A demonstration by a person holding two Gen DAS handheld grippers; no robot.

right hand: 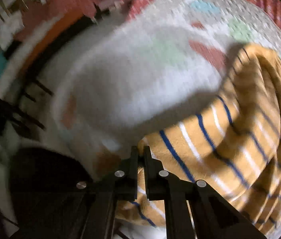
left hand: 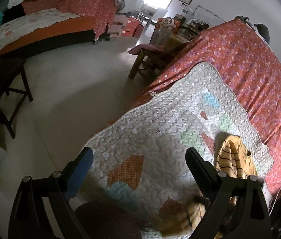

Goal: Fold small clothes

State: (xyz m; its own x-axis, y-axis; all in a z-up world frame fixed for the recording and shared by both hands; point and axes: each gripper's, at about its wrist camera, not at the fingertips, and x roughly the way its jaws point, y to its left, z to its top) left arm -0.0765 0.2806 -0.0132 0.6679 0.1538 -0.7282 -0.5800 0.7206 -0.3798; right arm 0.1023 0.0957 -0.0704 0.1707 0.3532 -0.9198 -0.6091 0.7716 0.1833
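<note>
Below, right gripper (right hand: 140, 151) jaws pinch the striped garment (right hand: 230, 131) on the quilt (right hand: 140, 75); left gripper (left hand: 139, 157) jaws gape wide, empty.

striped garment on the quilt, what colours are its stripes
Mustard yellow garment with thin blue and white stripes, clearest in the right wrist view.
</note>
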